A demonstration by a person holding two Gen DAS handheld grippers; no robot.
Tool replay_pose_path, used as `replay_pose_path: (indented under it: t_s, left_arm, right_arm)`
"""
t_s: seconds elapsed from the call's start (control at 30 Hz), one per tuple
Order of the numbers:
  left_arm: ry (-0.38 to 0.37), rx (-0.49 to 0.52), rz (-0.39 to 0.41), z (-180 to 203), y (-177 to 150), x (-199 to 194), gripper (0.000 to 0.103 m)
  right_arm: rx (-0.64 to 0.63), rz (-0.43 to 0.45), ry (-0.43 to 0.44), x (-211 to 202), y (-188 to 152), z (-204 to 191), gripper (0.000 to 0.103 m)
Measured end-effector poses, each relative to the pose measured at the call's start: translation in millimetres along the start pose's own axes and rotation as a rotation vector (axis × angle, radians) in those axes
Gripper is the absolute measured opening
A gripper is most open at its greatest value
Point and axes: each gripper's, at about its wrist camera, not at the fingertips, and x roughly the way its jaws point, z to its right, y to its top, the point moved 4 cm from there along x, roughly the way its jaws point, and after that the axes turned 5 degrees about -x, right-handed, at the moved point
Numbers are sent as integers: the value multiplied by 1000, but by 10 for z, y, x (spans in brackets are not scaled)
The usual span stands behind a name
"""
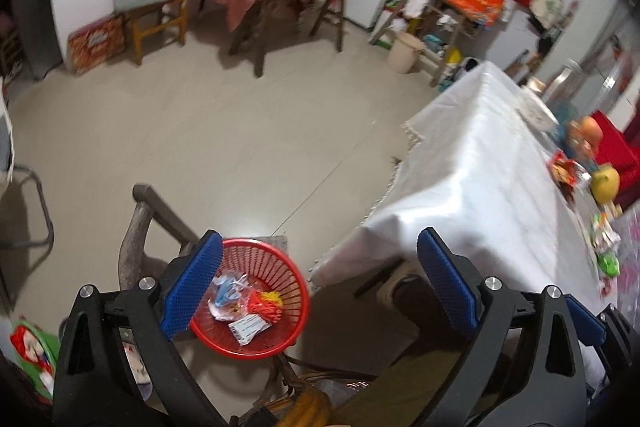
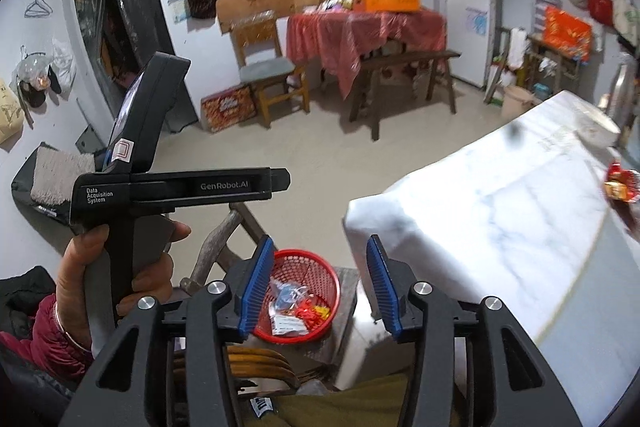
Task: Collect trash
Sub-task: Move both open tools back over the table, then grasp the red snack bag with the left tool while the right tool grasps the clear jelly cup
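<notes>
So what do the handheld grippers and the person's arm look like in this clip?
Both grippers, left and right, have black frames, silver bolts and blue ribbed pads. The left one's body carries white lettering, "GenRobot.AI" and "Data Acquisition System". The left hand wears a thin bangle and a dark red sleeve.

A round red plastic mesh basket [image 1: 276, 311] holds yellow, red and pale blue wrappers [image 1: 244, 303]; the rectangular white cloth-covered table [image 1: 472, 187] shows faint bluish lines.
</notes>
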Motion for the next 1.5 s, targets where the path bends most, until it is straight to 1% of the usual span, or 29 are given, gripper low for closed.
replay_pose_path:
  t_s: [0.17, 0.2, 0.3, 0.37, 0.43, 0.47, 0.57, 0.67, 0.8, 0.87, 1.07, 1.17, 1.27, 1.37, 1.43, 1.47, 1.5]
  left_arm:
    - [-49, 106, 66, 495, -107, -358, 96]
    - [-58, 129, 74, 605, -139, -411, 96]
    - [-85, 194, 82, 913, -261, -514, 96]
    - [-108, 256, 72, 1205, -388, -537, 96]
    - [-127, 312, 54, 1475, -528, -507, 96]
    - [-136, 338, 44, 1595, -590, -485, 96]
    - [-154, 427, 15, 2002, -784, -362, 96]
    - [-167, 497, -31, 2384, -952, -153, 96]
    - [-193, 544, -101, 2814, -1037, 171, 96]
    - [-202, 559, -117, 2939, -1044, 269, 96]
    - [-211, 602, -152, 3419, -1003, 629, 96]
    - [-200, 629, -161, 3653, -985, 827, 96]
    - [-200, 639, -183, 3812, -975, 990, 96]
    - [-198, 642, -203, 3895, -967, 1121, 96]
    - [-194, 641, -218, 3937, -966, 1214, 96]
    - [-192, 639, -225, 3952, -972, 1250, 96]
    - [-190, 638, -234, 3968, -973, 1294, 96]
  right_arm:
    - [25, 97, -66, -561, -160, 127, 53]
    - [30, 113, -78, -655, -198, 165, 55]
    - [55, 167, -130, -980, -355, 327, 56]
    - [88, 195, -170, -1199, -494, 506, 57]
    - [124, 211, -204, -1354, -623, 698, 60]
    - [146, 218, -225, -1412, -669, 801, 63]
    - [219, 236, -286, -1626, -835, 1204, 64]
    - [330, 253, -354, -1825, -1063, 1738, 66]
    - [485, 248, -405, -1878, -1382, 2362, 66]
    - [547, 241, -439, -1907, -1536, 2649, 66]
    - [652, 206, -547, -1893, -1896, 3309, 66]
    - [693, 185, -566, -1817, -1999, 3578, 66]
    - [715, 170, -583, -1798, -2046, 3759, 66]
    - [720, 161, -615, -1844, -2060, 3882, 68]
    - [722, 136, -642, -1840, -2068, 3958, 73]
    - [731, 106, -645, -1801, -2082, 4021, 73]
    - [737, 97, -624, -1789, -2071, 4030, 73]
